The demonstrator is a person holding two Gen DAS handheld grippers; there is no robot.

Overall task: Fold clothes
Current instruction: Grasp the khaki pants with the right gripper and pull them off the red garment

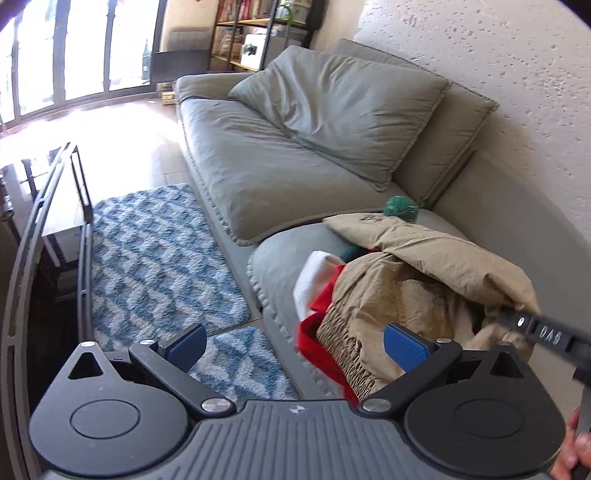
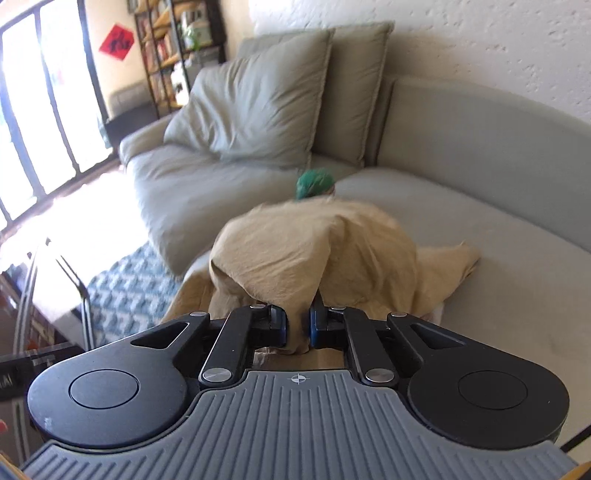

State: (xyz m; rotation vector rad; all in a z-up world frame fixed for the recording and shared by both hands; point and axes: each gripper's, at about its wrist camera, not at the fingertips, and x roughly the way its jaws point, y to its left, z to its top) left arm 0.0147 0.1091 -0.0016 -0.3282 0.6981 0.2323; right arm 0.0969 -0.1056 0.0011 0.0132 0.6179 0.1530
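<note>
A tan garment with a gathered elastic waistband (image 1: 424, 280) lies bunched on the grey sofa seat (image 1: 273, 266), on top of red (image 1: 317, 332), white (image 1: 314, 273) and green (image 1: 400, 208) clothes. My left gripper (image 1: 295, 341) is open and empty, just in front of the pile's near edge. My right gripper (image 2: 298, 325) is shut on a fold of the tan garment (image 2: 303, 251) and holds it lifted off the seat. The right gripper's body (image 1: 546, 334) shows at the right of the left wrist view.
Two large grey cushions (image 1: 340, 107) lean against the white wall behind the sofa's left part. A blue and white rug (image 1: 155, 254) lies on the floor in front. A glass table with a metal frame (image 1: 55, 206) stands at left. Shelves (image 1: 255, 33) and windows are beyond.
</note>
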